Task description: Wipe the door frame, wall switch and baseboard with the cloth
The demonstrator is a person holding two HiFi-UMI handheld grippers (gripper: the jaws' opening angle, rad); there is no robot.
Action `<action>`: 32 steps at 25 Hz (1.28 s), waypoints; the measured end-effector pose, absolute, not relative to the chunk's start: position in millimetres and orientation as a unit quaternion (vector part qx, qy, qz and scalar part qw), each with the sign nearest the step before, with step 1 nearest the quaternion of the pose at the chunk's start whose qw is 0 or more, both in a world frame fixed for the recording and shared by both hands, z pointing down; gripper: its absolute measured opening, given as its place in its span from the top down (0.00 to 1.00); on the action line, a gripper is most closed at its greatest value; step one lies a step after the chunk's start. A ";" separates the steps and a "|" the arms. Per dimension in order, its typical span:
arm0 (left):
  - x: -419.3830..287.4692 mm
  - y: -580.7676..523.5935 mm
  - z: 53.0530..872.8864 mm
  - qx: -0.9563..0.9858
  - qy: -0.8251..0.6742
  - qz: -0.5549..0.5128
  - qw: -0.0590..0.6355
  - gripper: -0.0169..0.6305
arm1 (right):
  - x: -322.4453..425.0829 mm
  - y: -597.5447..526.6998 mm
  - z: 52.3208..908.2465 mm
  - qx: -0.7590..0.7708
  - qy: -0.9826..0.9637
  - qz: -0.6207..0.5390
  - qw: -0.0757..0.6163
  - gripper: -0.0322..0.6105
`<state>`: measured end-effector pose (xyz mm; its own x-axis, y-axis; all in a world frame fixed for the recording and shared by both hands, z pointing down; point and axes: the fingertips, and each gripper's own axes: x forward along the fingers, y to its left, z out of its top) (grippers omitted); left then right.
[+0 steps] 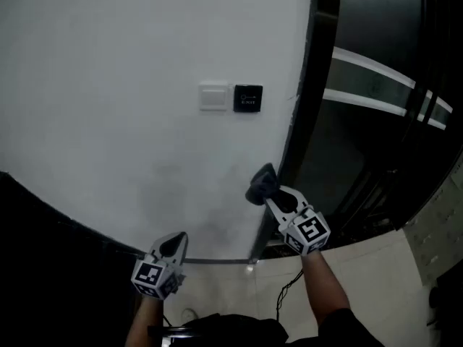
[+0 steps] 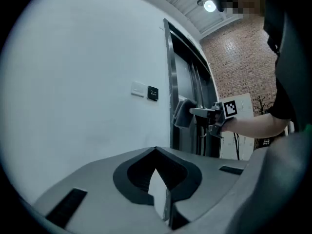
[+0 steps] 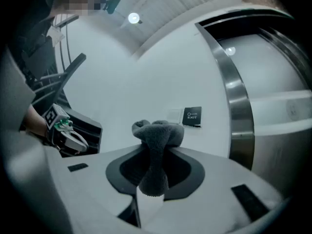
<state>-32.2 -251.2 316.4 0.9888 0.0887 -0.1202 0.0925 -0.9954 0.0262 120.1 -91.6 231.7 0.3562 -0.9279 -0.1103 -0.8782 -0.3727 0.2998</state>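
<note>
A white wall switch (image 1: 213, 97) and a black EXIT button (image 1: 248, 98) sit side by side on the white wall. The dark door frame (image 1: 300, 121) runs down just right of them. My right gripper (image 1: 271, 194) is shut on a bunched grey cloth (image 1: 262, 183), held against the frame's lower part, well below the switch. In the right gripper view the cloth (image 3: 157, 145) sticks up between the jaws, with the EXIT button (image 3: 192, 116) beyond it. My left gripper (image 1: 172, 246) hangs low near the baseboard (image 1: 210, 260), shut and empty, off the wall.
A glass door (image 1: 376, 85) with pale stripes fills the opening right of the frame. Pale floor tiles (image 1: 383, 280) lie below, with a cable (image 1: 289, 288) by the frame's foot. A brick wall (image 2: 239, 67) stands farther off. A dark mass (image 1: 43, 266) covers the lower left.
</note>
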 end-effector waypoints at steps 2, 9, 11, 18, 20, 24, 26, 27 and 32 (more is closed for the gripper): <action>-34.4 -269.1 316.4 0.997 0.049 -0.057 0.017 0.97 | 131.4 -116.8 212.6 0.825 -0.525 -0.146 0.146 0.83; -21.6 -337.1 315.1 0.997 0.064 -0.047 0.008 0.97 | 191.4 -183.0 136.5 0.826 -0.377 -0.210 0.363 0.83; -20.6 -351.1 314.0 0.996 0.069 -0.049 0.009 0.97 | 202.9 -192.1 107.8 0.815 -0.330 -0.228 0.417 0.83; -12.1 -390.7 305.6 0.996 0.082 -0.043 0.009 0.97 | 236.8 -213.0 44.5 0.748 -0.140 -0.287 0.582 0.83; -4.2 -395.1 308.3 0.996 0.081 -0.045 0.014 0.97 | 247.4 -218.4 43.2 0.735 -0.110 -0.291 0.603 0.83; 14.8 -392.7 312.6 0.997 0.065 -0.045 0.027 0.97 | 262.4 -231.0 62.5 0.717 -0.098 -0.289 0.627 0.83; 22.9 -385.8 315.3 0.997 0.061 -0.042 0.030 0.97 | 267.3 -234.8 80.4 0.712 -0.105 -0.283 0.634 0.83; 26.3 -381.5 315.5 0.997 0.063 -0.042 0.030 0.97 | 269.7 -235.6 87.9 0.712 -0.108 -0.280 0.635 0.83; 27.2 -377.7 318.1 0.998 0.039 -0.035 0.047 0.97 | 272.4 -236.1 101.8 0.724 -0.126 -0.284 0.616 0.82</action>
<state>27.2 -377.7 318.1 0.9945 0.0743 -0.0735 0.0810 -0.9925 0.0920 272.4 -236.1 101.8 0.8072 -0.5318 -0.2560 0.1675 -0.2093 0.9634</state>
